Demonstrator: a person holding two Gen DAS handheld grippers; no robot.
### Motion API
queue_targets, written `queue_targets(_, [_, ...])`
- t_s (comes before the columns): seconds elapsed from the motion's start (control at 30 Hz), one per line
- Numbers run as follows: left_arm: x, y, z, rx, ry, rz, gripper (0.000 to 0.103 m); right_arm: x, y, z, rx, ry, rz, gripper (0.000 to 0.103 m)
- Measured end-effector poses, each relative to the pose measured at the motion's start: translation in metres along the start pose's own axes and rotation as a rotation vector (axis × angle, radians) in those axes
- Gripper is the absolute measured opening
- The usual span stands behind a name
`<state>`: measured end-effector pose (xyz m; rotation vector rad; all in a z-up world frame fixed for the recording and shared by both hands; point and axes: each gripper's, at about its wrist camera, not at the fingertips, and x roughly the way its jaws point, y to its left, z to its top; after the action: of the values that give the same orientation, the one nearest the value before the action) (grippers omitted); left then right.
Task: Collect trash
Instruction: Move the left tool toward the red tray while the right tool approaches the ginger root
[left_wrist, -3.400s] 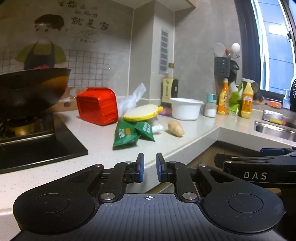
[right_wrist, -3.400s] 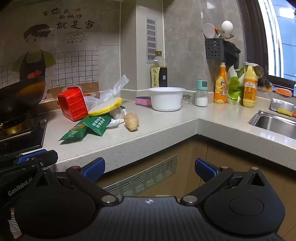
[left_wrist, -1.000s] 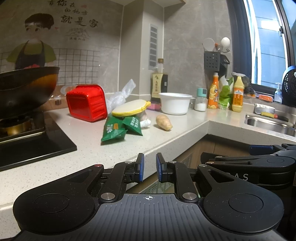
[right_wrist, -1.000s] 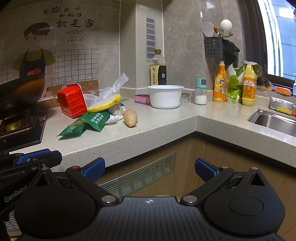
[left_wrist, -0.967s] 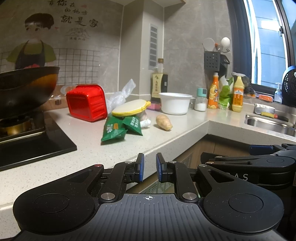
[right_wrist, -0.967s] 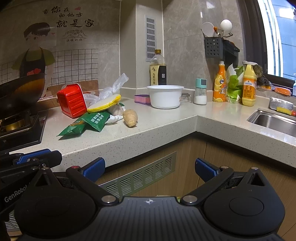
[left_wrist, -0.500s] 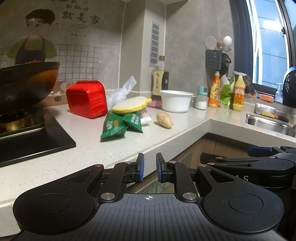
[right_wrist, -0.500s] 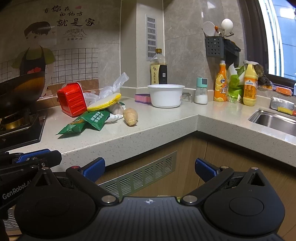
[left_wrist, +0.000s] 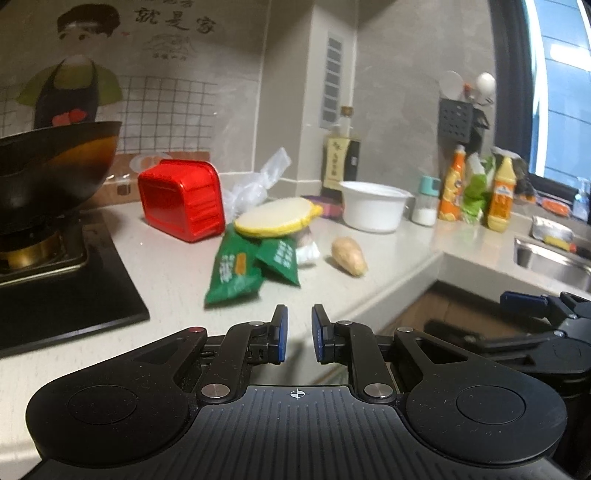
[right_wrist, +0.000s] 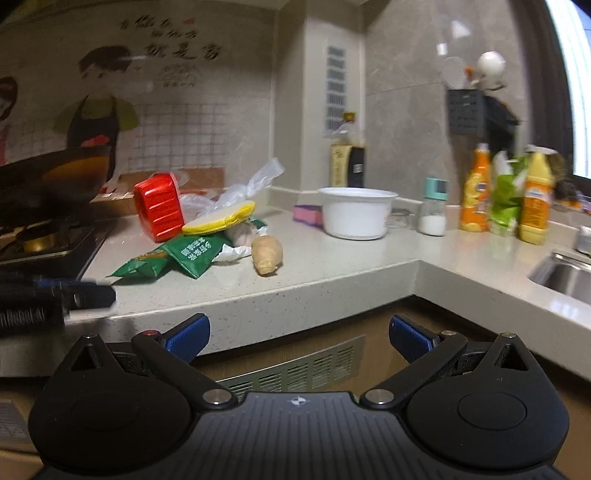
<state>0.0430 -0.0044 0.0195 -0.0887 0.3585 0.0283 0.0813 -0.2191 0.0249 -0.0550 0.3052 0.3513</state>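
Observation:
Trash lies in a pile on the counter: two green snack bags (left_wrist: 236, 269) (right_wrist: 184, 254), a yellow-rimmed round lid (left_wrist: 277, 218) (right_wrist: 221, 216) on top, a crumpled clear plastic bag (left_wrist: 258, 181) behind, and a white paper scrap (left_wrist: 306, 253). A ginger root (left_wrist: 349, 254) (right_wrist: 266, 253) lies just right of the pile. My left gripper (left_wrist: 298, 332) hovers at the counter's front edge, short of the bags, its jaws a narrow gap apart with nothing between them. Below the counter edge my right gripper (right_wrist: 298, 332) stands wide open and empty.
A red container (left_wrist: 183, 199) lies on its side behind the pile. A wok (left_wrist: 48, 158) sits on the black hob (left_wrist: 55, 288) at left. A white bowl (left_wrist: 373, 210), sauce bottles (left_wrist: 498, 199) and a sink (left_wrist: 554, 258) are to the right.
Both grippers have moved in toward the counter, so the trash pile looks larger and nearer. Neither gripper's jaws have changed.

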Motion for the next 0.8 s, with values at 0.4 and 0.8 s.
queue_targets(0.4, [0.029,0.027,0.074,-0.140,0.047,-0.153,0.018,0.063,-0.045,0.051,0.034,0.142,0.016,0.103])
queue_targets(0.8, [0.071,0.047,0.102,-0.209,0.069,-0.112,0.018,0.109,-0.061,0.079,0.043,0.170,-0.096,0.103])
